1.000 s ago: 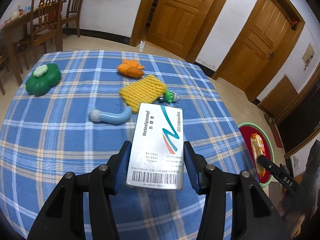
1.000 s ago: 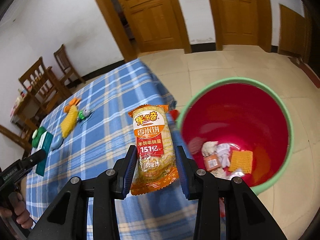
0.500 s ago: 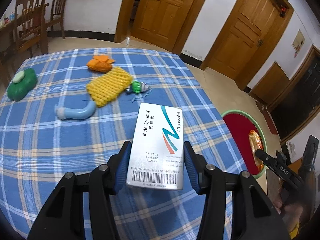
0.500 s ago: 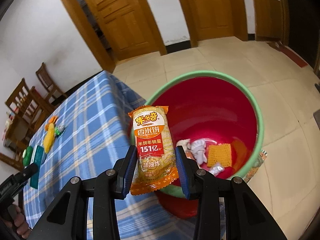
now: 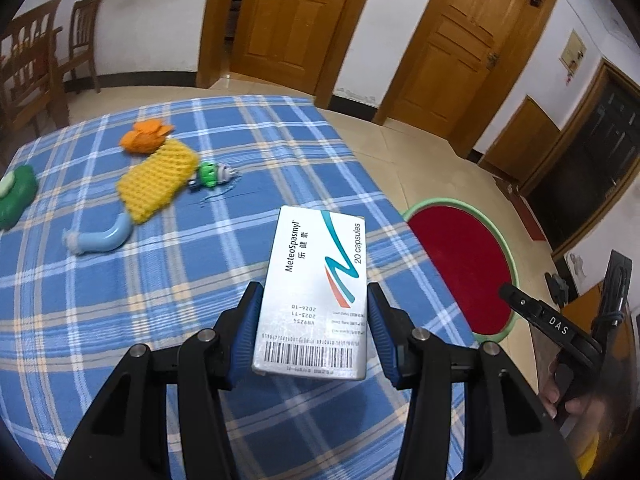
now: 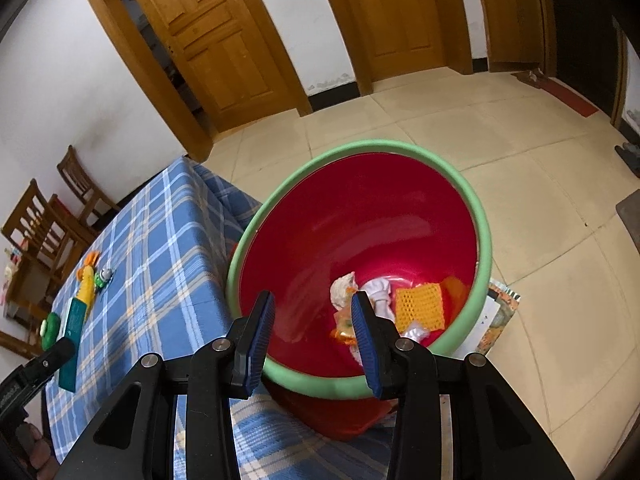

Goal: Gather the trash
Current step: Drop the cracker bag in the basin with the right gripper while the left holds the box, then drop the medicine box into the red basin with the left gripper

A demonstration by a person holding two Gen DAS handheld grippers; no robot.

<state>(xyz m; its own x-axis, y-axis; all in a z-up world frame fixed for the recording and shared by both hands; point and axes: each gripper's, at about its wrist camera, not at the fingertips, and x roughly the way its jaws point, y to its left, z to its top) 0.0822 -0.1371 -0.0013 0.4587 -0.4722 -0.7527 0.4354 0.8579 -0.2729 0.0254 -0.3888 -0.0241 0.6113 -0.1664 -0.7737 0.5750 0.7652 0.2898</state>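
Observation:
My left gripper (image 5: 314, 292) is shut on a white medicine box (image 5: 320, 276) marked "20 capsules", held above the blue plaid table (image 5: 120, 300) near its right edge. My right gripper (image 6: 313, 298) hangs over the red bin with a green rim (image 6: 484, 240), open, with nothing between its blue pads. An orange snack packet (image 6: 343, 326) lies at the bin's bottom beside crumpled white paper (image 6: 378, 294) and a yellow foam net (image 6: 420, 306). The bin (image 5: 452, 202) stands on the floor right of the table.
On the table lie a yellow foam net (image 5: 158, 184), orange peel (image 5: 146, 138), a light blue tube (image 5: 100, 240), a small green toy (image 5: 210, 174) and a green object (image 5: 16, 196). Wooden chairs (image 5: 80, 40) stand at the far left. Tiled floor (image 6: 540, 220) surrounds the bin.
The snack packet has left my right gripper and now lies in the bin, over which that gripper has swung. My left gripper carried the box toward the table's right edge.

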